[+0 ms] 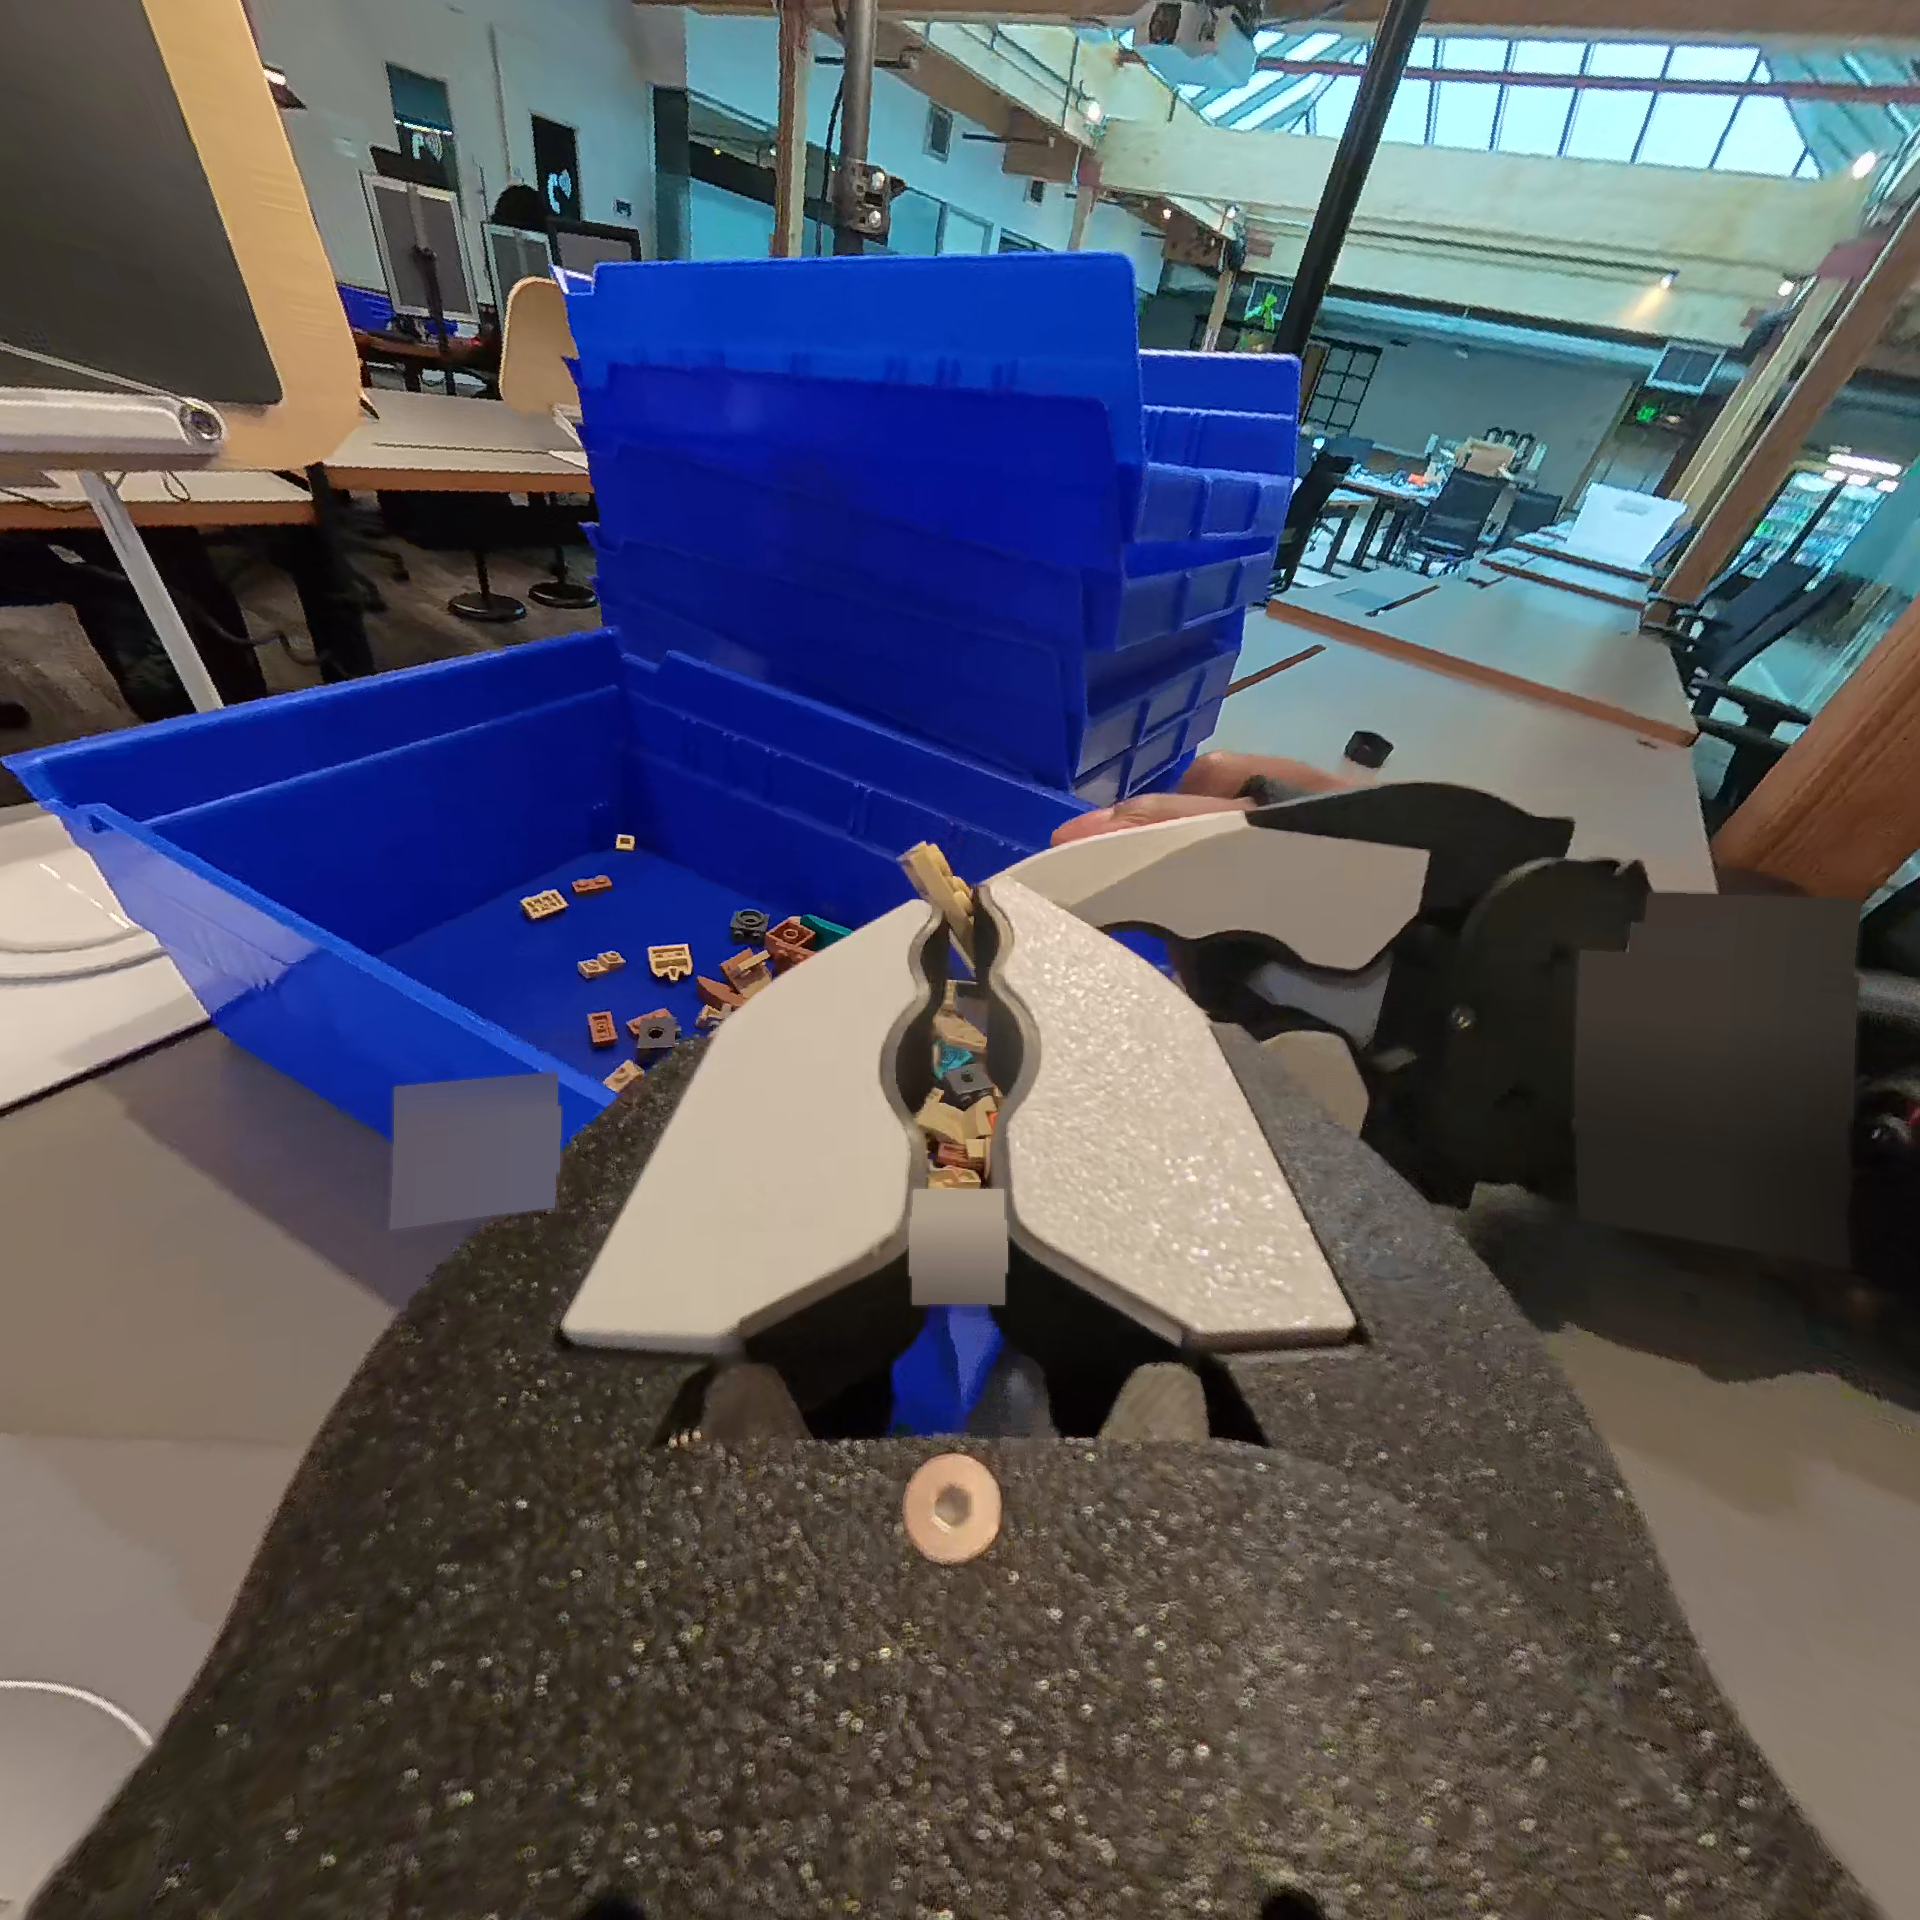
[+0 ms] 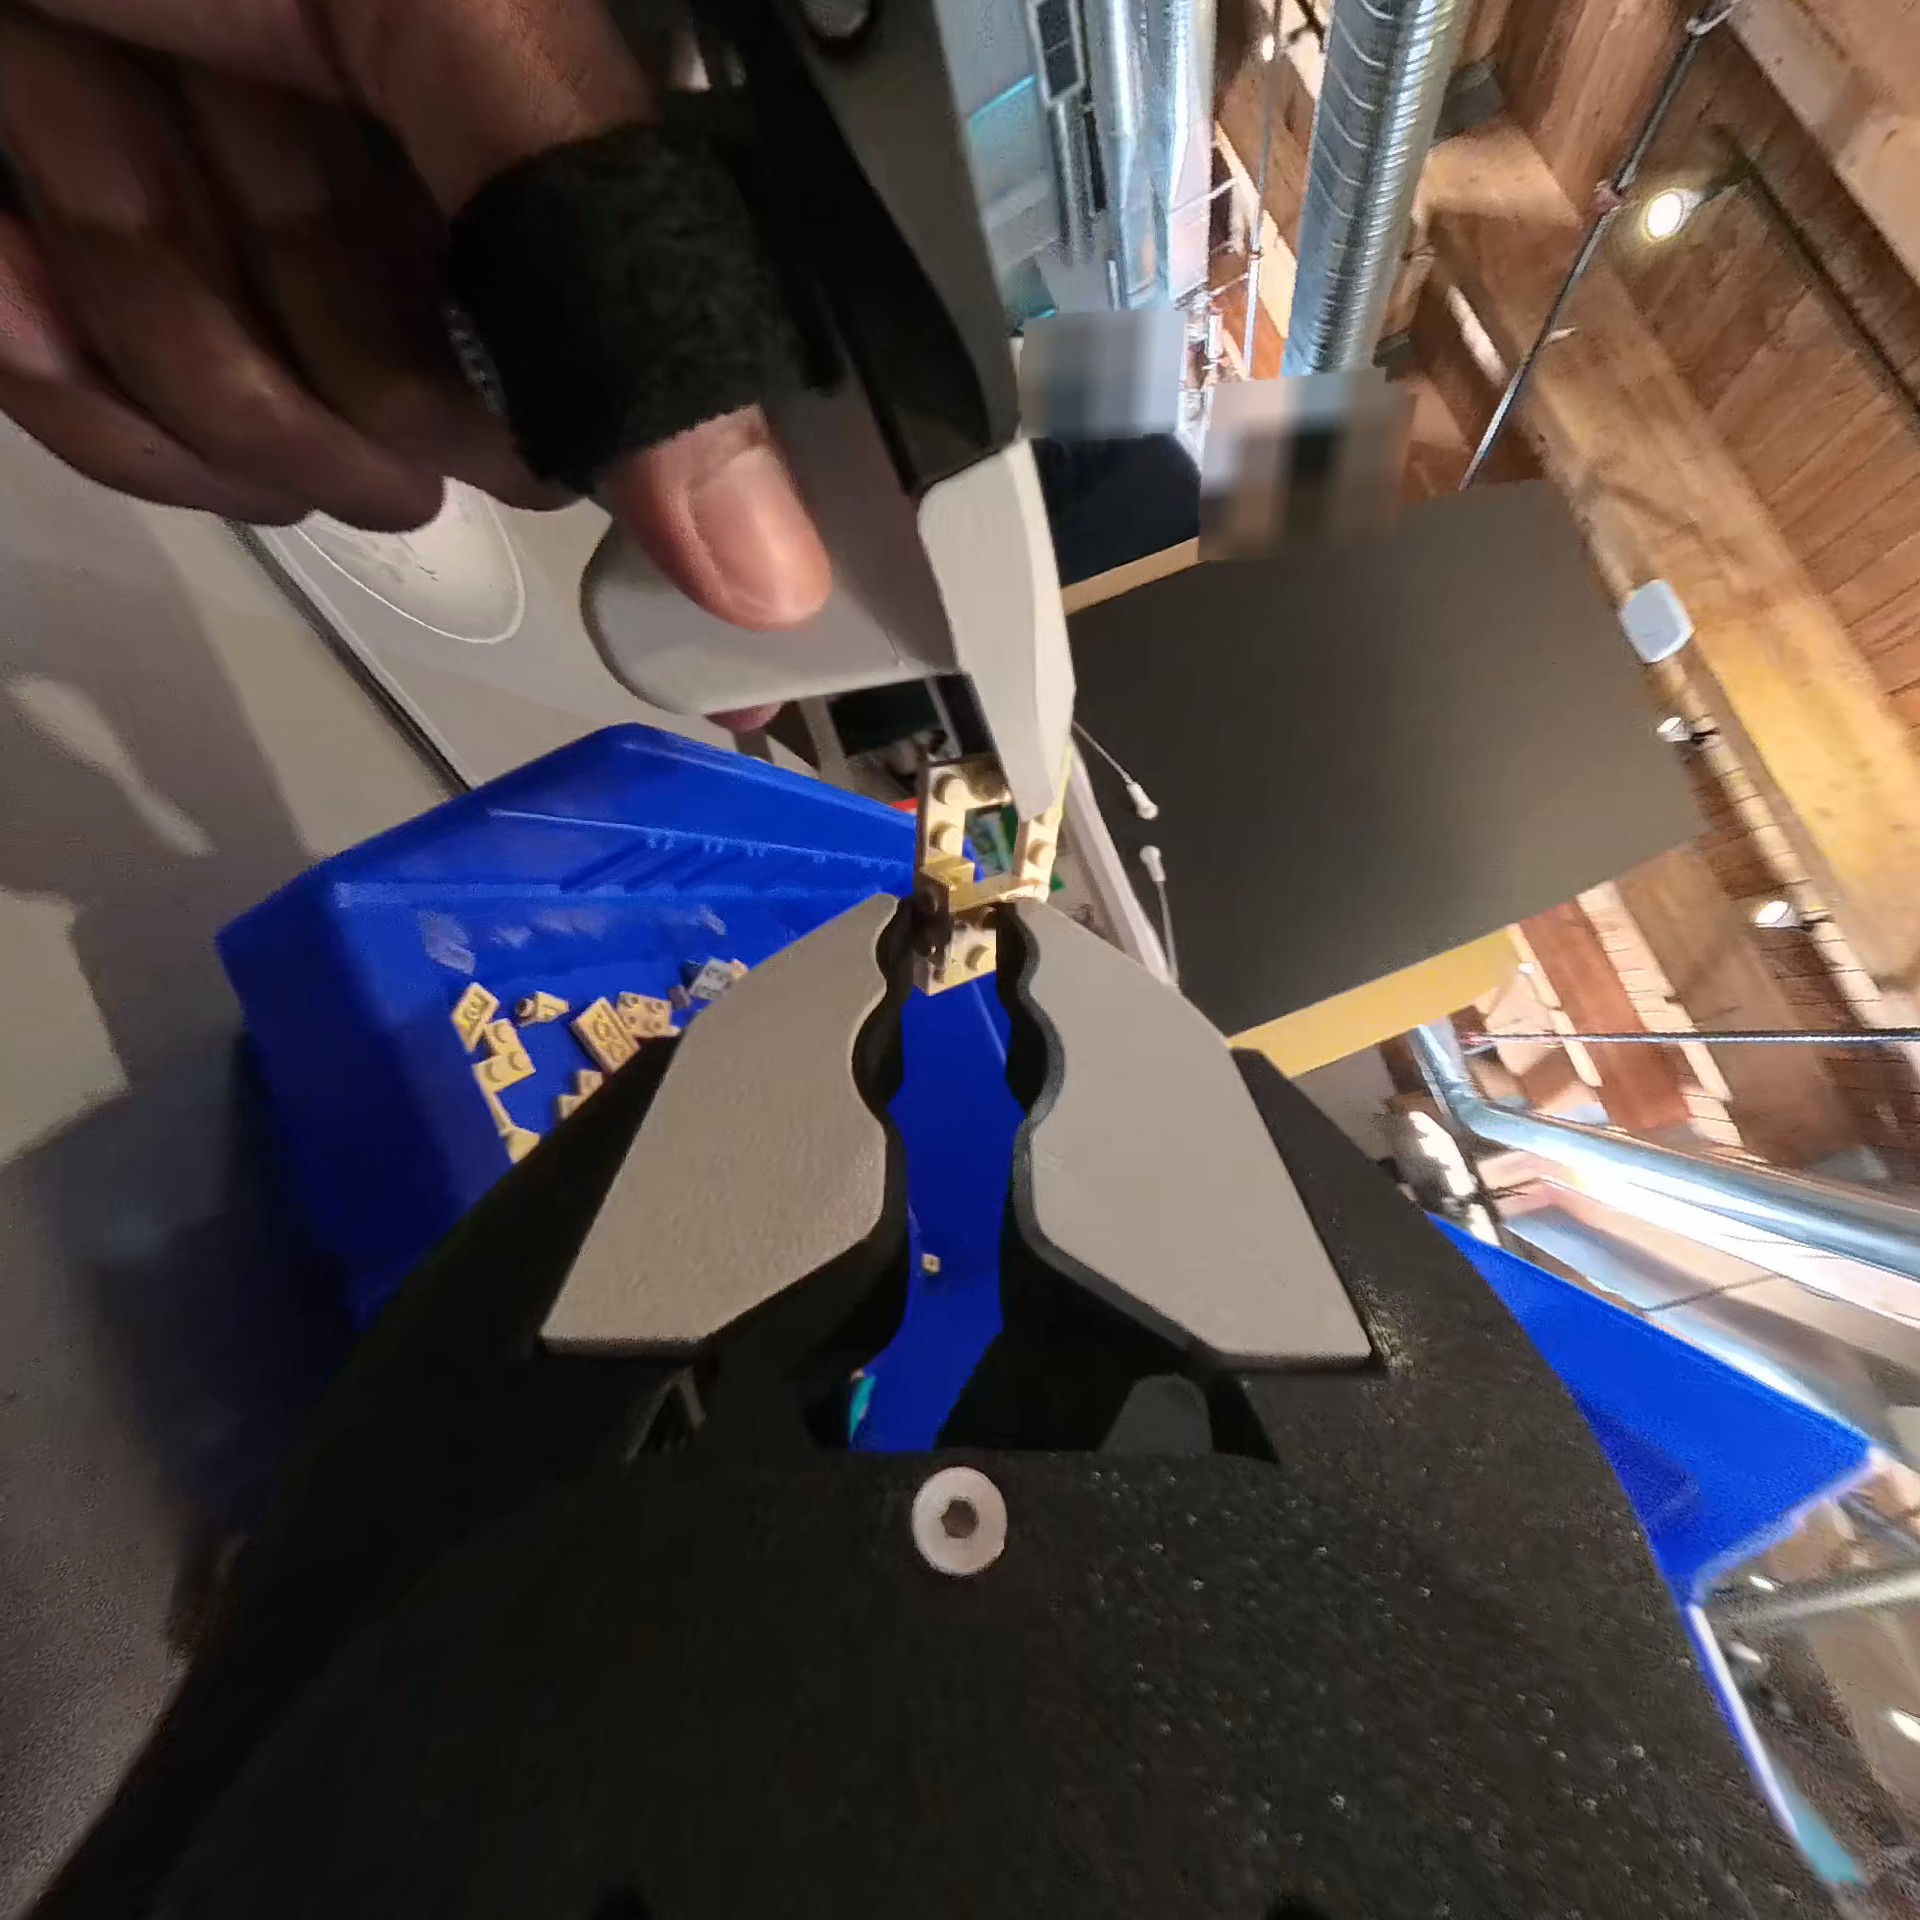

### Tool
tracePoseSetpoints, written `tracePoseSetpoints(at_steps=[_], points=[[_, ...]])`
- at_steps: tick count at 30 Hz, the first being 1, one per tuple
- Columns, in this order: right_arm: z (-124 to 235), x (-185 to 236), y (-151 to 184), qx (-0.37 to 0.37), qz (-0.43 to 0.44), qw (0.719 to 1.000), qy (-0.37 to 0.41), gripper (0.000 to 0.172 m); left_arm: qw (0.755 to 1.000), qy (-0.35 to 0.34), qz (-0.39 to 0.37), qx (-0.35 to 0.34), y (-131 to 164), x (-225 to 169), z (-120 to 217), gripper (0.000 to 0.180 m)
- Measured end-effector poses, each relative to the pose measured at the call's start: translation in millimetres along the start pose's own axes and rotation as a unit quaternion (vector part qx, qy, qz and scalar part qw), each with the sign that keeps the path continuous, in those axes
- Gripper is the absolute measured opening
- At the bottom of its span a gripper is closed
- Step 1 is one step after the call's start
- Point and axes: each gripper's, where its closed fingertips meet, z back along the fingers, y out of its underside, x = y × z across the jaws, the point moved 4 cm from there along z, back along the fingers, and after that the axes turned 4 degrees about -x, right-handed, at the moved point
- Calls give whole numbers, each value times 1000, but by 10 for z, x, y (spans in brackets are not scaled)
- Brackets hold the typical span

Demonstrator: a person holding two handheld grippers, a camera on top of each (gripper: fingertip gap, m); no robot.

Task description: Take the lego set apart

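Note:
In the left wrist view my left gripper (image 1: 961, 914) is shut on a tan brick assembly (image 1: 938, 881) that sticks up out of its tips. My right gripper reaches in from the right, and its grey finger (image 1: 1195, 873) meets the same tips. In the right wrist view my right gripper (image 2: 958, 935) is closed on the lower end of the tan frame-shaped assembly (image 2: 961, 883), with a small dark piece (image 2: 932, 930) at its left pad. The left gripper (image 2: 1029, 769) comes down from above and pinches the assembly's upper end. Both grippers hover over an open blue bin (image 1: 312, 727) with loose bricks (image 1: 665, 961).
A tall stack of blue bins (image 1: 883, 499) stands behind the open bin. A monitor (image 1: 125, 187) is at the upper left. A small black object (image 1: 1367, 746) lies on the table at the right. A hand (image 2: 707, 540) grips the left gripper's trigger. A dark panel (image 2: 1351, 779) is behind. The tips of both grippers are at nearly the same place.

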Motion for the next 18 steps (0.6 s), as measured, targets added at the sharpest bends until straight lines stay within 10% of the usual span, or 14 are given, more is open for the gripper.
tracePoseSetpoints(at_steps=[18], points=[[48,38,94,-34,-73,993,-90,15,984,-1,-172,43,83,-5,-29,5]])
